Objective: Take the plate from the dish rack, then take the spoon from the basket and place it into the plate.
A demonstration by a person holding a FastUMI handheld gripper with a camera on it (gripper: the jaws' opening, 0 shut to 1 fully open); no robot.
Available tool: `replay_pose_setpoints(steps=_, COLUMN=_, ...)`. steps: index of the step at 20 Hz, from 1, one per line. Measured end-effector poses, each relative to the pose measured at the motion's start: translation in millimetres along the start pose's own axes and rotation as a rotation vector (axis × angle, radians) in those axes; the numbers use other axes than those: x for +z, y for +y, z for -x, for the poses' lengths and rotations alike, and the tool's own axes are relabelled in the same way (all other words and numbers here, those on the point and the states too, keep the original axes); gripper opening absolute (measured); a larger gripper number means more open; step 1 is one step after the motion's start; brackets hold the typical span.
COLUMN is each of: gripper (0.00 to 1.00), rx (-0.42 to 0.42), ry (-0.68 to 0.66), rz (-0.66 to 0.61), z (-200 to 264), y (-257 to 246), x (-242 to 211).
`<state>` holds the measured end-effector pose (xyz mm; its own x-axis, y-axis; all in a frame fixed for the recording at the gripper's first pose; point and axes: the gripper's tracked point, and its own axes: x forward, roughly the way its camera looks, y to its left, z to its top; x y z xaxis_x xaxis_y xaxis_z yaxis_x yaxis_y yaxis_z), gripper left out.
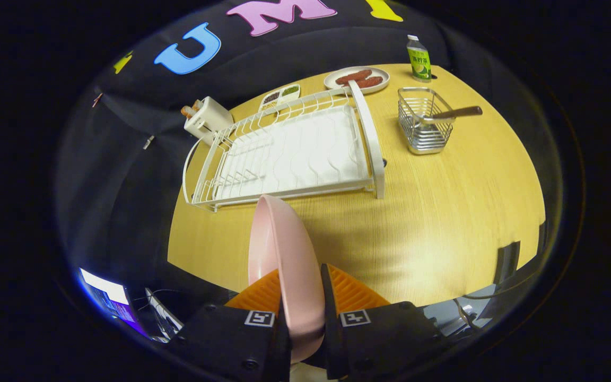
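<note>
At the left of the table (443,212), toward the upper middle of the frame, a white toaster-like block (207,121) stands beside the empty dish rack (284,154), so the plate looks already lifted out. Low in the centre, the gripper (302,297) is clamped on the pink plate (284,254), held on edge between both fingers, probably so the rim gives a firm bite. Behind the rack sit a small divided dish (281,96) and a plate of sausages (357,79). Right of the rack, the wire basket (425,127) holds the spoon (451,113), its handle leaning out rightward; the bowl end is hard to make out. A green bottle (419,59) stands beyond. Open tabletop ahead leaves room for setting down.
</note>
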<state>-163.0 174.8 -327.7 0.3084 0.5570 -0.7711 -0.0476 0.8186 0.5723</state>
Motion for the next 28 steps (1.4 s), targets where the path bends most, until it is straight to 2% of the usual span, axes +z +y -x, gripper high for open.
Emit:
replay_pose_setpoints(steps=4, gripper=0.3, rx=0.021, ry=0.025, rz=-0.08, z=-25.4, y=-13.2, x=-7.3)
replay_pose_setpoints(steps=7, gripper=0.3, rx=0.011, ry=0.036, rz=-0.095, z=-42.4, y=-29.4, x=-10.6)
replay_pose_setpoints(steps=9, gripper=0.31, rx=0.038, ry=0.025, rz=-0.159, z=-49.6, y=-32.4, x=-7.8)
replay_pose_setpoints(steps=11, gripper=0.32, rx=0.006, ry=0.013, rz=-0.19, z=-55.1, y=-45.5, x=-7.7)
replay_pose_setpoints(steps=12, gripper=0.39, rx=0.0, ry=0.006, rz=-0.196, z=-58.8, y=-51.9, x=-5.9)
replay_pose_setpoints(steps=14, gripper=0.42, rx=-0.01, ry=-0.003, rz=-0.204, z=-61.0, y=-56.1, x=-2.9)
replay_pose_setpoints(steps=15, gripper=0.43, rx=-0.031, ry=-0.007, rz=-0.192, z=-61.6, y=-61.2, x=-1.6)
replay_pose_setpoints(steps=18, gripper=0.56, rx=-0.106, ry=-0.019, rz=-0.135, z=-63.7, y=-78.4, x=-2.2)
replay_pose_setpoints(steps=21, gripper=0.63, rx=-0.11, ry=-0.049, rz=-0.102, z=-62.2, y=-79.0, x=3.5)
replay_pose_setpoints(steps=22, gripper=0.75, rx=-0.112, ry=-0.06, rz=-0.094, z=-60.2, y=-80.0, x=5.8)
replay_pose_setpoints(steps=25, gripper=0.78, rx=-0.121, ry=-0.119, rz=-0.044, z=-46.1, y=-86.1, x=19.4)
replay_pose_setpoints(steps=28, gripper=0.78, rx=-0.133, ry=-0.241, rz=0.01, z=-15.0, y=-95.9, x=49.5)
